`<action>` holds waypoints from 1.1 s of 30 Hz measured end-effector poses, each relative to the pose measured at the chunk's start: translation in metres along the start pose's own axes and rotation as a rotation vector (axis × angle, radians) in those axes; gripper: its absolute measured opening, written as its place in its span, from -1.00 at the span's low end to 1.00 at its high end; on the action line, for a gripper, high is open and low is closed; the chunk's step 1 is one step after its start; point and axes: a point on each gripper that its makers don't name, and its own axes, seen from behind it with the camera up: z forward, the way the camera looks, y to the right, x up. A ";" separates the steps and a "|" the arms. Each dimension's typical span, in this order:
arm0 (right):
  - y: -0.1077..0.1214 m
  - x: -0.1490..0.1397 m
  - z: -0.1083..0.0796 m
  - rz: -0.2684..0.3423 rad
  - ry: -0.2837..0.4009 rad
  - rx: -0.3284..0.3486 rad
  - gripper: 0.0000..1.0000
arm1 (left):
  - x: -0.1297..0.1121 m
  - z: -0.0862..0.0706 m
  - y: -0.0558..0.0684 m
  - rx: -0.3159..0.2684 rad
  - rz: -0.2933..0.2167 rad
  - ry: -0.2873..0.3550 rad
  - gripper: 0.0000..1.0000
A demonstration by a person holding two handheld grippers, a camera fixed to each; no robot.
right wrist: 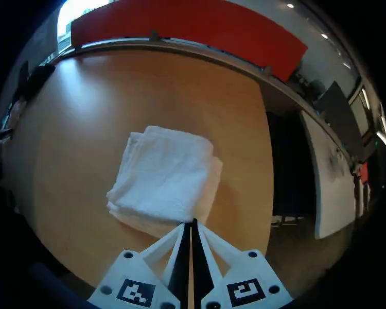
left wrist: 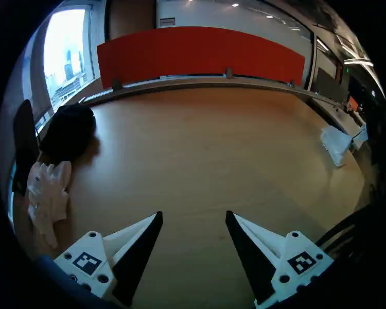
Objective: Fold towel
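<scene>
A white towel lies folded into a thick square on the wooden table, close to the table's right edge in the right gripper view. My right gripper is shut, its tips meeting right at the towel's near edge. Whether any cloth is caught between them is hidden. In the left gripper view my left gripper stands open low over bare wood, with nothing between its fingers.
A black bag and a pale glove-like bundle sit at the table's left edge. A white crumpled bundle lies at the right edge. A red partition runs along the far side. Beyond the table's right edge is a drop to the floor.
</scene>
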 end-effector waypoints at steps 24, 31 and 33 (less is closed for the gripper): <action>0.003 -0.046 0.030 0.058 -0.102 -0.004 -0.97 | -0.004 -0.004 -0.003 0.026 0.008 -0.017 0.81; 0.003 -0.050 0.037 0.057 -0.120 -0.003 -0.96 | -0.004 -0.003 -0.003 0.028 0.015 -0.021 0.81; 0.003 -0.051 0.038 0.057 -0.123 -0.002 -0.96 | -0.003 -0.003 -0.002 0.029 0.014 -0.022 0.81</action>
